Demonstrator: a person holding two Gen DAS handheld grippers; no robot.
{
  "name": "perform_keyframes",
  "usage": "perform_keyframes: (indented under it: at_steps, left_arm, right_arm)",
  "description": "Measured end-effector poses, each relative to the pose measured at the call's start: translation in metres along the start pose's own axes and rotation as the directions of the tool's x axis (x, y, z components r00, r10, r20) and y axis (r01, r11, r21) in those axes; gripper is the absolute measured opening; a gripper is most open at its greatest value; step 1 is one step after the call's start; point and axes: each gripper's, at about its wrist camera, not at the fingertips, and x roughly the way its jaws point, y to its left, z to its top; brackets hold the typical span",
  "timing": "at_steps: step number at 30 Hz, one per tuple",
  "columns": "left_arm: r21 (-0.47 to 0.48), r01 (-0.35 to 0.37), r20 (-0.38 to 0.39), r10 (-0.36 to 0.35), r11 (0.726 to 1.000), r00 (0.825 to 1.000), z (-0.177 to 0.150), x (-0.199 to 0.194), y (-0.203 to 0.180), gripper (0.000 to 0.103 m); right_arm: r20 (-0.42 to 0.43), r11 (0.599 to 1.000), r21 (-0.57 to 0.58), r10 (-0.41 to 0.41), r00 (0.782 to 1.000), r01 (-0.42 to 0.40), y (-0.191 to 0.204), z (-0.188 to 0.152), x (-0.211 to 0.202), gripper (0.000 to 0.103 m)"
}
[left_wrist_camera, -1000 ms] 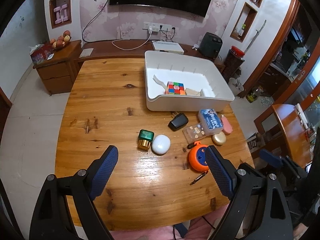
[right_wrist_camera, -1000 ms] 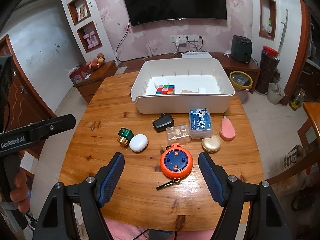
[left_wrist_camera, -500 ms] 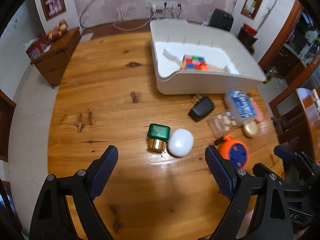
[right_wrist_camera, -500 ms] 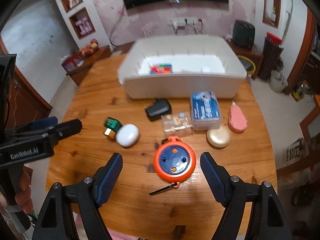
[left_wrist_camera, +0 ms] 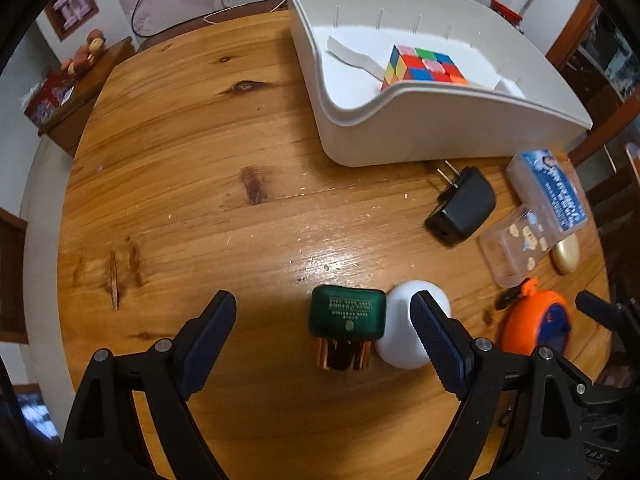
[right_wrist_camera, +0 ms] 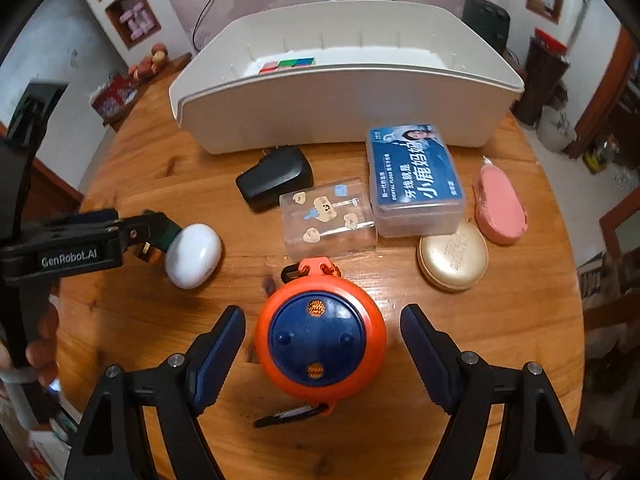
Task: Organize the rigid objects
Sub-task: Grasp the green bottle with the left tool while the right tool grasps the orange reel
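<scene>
Both grippers have been brought down and forward since the earlier frames, so that the objects now fill far more of each view. Seen from the left wrist, the left gripper [left_wrist_camera: 322, 326] is spread wide and empty, and the green-capped bottle [left_wrist_camera: 346, 326] is framed between its fingers in the lower centre, its long axis running up and down the frame with the gold end nearest the camera. The white oval case [left_wrist_camera: 412, 332] is touching the bottle on the right, partly hidden by the right finger, so little room is left on that side; bare table [left_wrist_camera: 200, 184] lies open to the left. The white bin [left_wrist_camera: 440, 128] is found at upper right, the puzzle cube [left_wrist_camera: 424, 68] inside it. Seen from the right wrist, the right gripper [right_wrist_camera: 322, 338] is likewise spread and empty, and the orange round reel [right_wrist_camera: 321, 338] is centred between its fingers, with gaps on both sides. The clear box [right_wrist_camera: 328, 218] sits just above it.
</scene>
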Motion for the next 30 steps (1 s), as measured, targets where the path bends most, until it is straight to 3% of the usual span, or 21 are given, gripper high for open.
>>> perform_keyframes:
  at_steps: [10,19,30]
  left_arm:
    - [0.002,-0.037,0.002,0.037,0.999,0.999,0.0,0.006,0.004,0.09]
    - [-0.067,-0.017,-0.003,0.017,0.998,1.0,-0.004,0.014,0.009,0.09]
    - [-0.055,-0.012,-0.033,0.01,0.998,0.999,0.004,0.027,0.012,0.087]
  right_arm:
    - [-0.01,0.994,-0.086,-0.075,0.997,0.074,0.017,-0.009,0.019,0.082]
    - [-0.043,0.993,-0.112,-0.052,0.998,0.047,0.013,-0.022,0.033,0.083]
    - [0.041,0.985,-0.17,-0.028,0.999,0.035,0.005,-0.034,0.02,0.081]
